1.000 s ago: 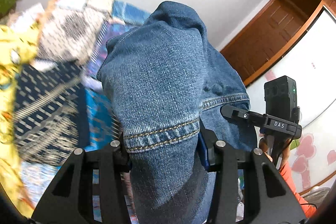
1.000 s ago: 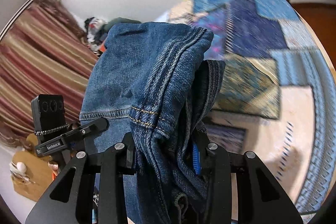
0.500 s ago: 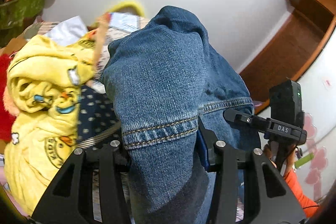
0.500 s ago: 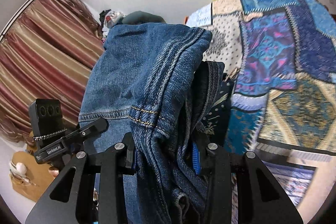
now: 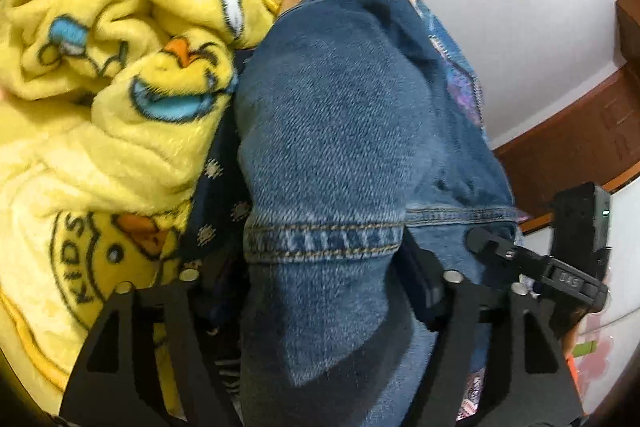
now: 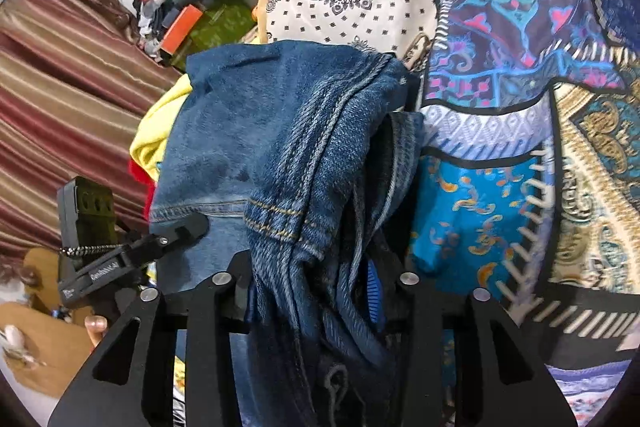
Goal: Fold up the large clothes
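Blue denim jeans (image 5: 332,131) were bunched between the jaws of both grippers. The left gripper (image 5: 320,267) was clenched on a thick fold with a stitched hem seam lying across, just ahead of the jaws, and the cloth rose forward over them. The right gripper (image 6: 312,287) was clenched on several gathered layers of the same jeans (image 6: 280,131), the seam side hanging down between its jaws. The jeans were held above a bed covered by a patchwork quilt in blue, purple and cream (image 6: 520,67).

Compared with one second ago, both grips on the denim were unchanged. The left view had swung from the quilt and the wall toward a fluffy yellow blanket with cartoon ducks (image 5: 100,87), which now sat just beside the denim. In the right view the quilt filled more of the frame.
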{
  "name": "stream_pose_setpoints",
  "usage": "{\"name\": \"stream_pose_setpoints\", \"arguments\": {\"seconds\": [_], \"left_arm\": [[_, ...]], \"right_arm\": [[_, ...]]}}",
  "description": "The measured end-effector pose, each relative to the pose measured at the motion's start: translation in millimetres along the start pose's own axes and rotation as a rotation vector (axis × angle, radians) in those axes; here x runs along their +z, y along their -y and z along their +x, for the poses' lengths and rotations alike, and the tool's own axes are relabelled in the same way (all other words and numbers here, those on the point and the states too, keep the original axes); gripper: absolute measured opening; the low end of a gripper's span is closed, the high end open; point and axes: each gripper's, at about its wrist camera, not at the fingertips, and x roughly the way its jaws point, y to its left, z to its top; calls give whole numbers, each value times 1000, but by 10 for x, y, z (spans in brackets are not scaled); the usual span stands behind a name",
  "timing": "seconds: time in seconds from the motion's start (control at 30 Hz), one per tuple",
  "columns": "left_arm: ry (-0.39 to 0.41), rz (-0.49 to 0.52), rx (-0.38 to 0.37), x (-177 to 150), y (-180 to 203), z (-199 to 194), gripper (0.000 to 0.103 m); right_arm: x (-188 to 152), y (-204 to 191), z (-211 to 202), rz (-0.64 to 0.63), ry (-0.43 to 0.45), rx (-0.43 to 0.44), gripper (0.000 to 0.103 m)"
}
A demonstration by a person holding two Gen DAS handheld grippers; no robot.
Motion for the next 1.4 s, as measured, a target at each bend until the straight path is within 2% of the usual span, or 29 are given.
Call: {"name": "stream_pose_setpoints", "arguments": {"seconds": [0.1, 0.2, 0.27, 0.33, 0.37, 0.47, 0.6, 0.7, 0.83, 1.0, 1.2, 1.4], "left_arm": [[18, 49, 91, -94, 157, -166, 75], [76, 148, 192, -224, 363, -386, 76], [96, 187, 237, -316, 438, -459, 85], [114, 215, 280, -454, 501, -519, 92], [117, 227, 294, -516, 512, -536, 95], [74, 244, 350, -673, 504, -472, 95], [40, 211, 367, -891, 458, -498, 95], [34, 199, 379, -1023, 453, -583, 95], [67, 239, 401, -1167, 645, -854, 95], [204, 291, 356, -1326, 1090, -1491, 95], [432, 385, 289, -1679, 1785, -2461, 95], [662, 446, 199, -2201, 2322, -3301, 95]], "right_arm": [[-58, -89, -134, -72, -6, -74, 40], [-196, -267, -319, -175, 54, -177, 41], [-257, -380, -386, -235, 93, -206, 49], [-279, -443, -339, -276, 110, -225, 74], [-327, -477, -330, -299, 116, -238, 77], [-408, -490, -208, -331, 97, -283, 78], [-549, -288, -80, -255, 9, -347, 78], [-726, -155, -181, -211, -3, -344, 78], [-863, -186, -438, -199, 10, -348, 78], [-969, -502, -1031, -217, 123, -292, 78], [-1206, -1129, -2008, -294, 344, -202, 78], [-1671, -1705, -2839, -418, 563, -147, 78]]}}
